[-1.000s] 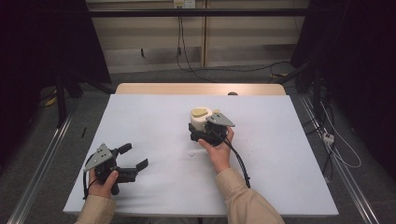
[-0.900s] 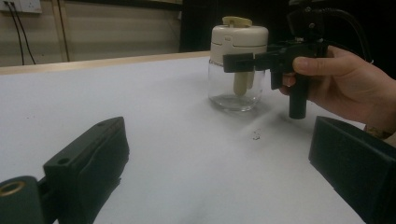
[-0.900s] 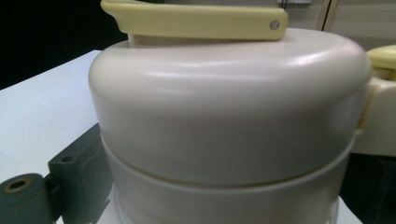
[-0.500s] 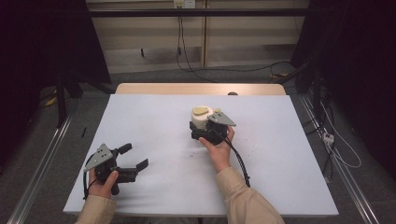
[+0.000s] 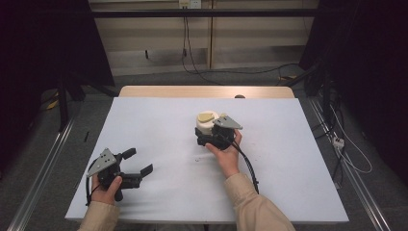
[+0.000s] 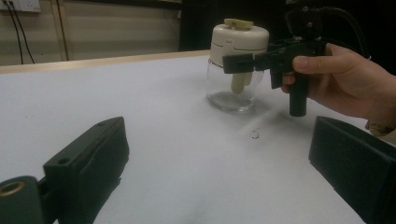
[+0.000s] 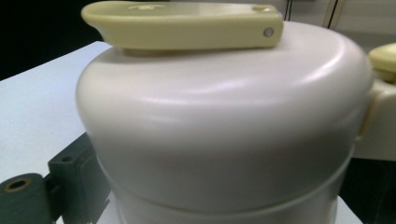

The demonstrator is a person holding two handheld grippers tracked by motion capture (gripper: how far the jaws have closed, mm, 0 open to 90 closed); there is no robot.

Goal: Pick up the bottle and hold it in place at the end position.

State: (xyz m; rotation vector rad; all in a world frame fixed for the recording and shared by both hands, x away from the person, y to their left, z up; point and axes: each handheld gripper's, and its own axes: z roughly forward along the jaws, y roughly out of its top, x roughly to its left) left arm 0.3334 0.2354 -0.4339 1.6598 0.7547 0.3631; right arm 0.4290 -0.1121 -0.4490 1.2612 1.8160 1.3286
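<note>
**Cream-lidded jar in the right gripper's jaws**

Cream lid and glass body: from the high view the jar (image 5: 207, 123) stands mid-table (image 5: 159, 125), the right gripper (image 5: 211, 137) hiding its base; the left gripper (image 5: 137, 163) rests near the front-left, jaws apart.

Left gripper view: jar upright, one jaw across its lid; the far jaw is hidden.

Right gripper view: lid (image 7: 224, 116) fills the frame; jaws clamped around it, mostly cut off.

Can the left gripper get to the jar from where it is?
Probably yes. The left gripper sits open, and bare table lies between it and the jar. But the right gripper already has its jaws around the jar's lid, so room is tight.
</note>
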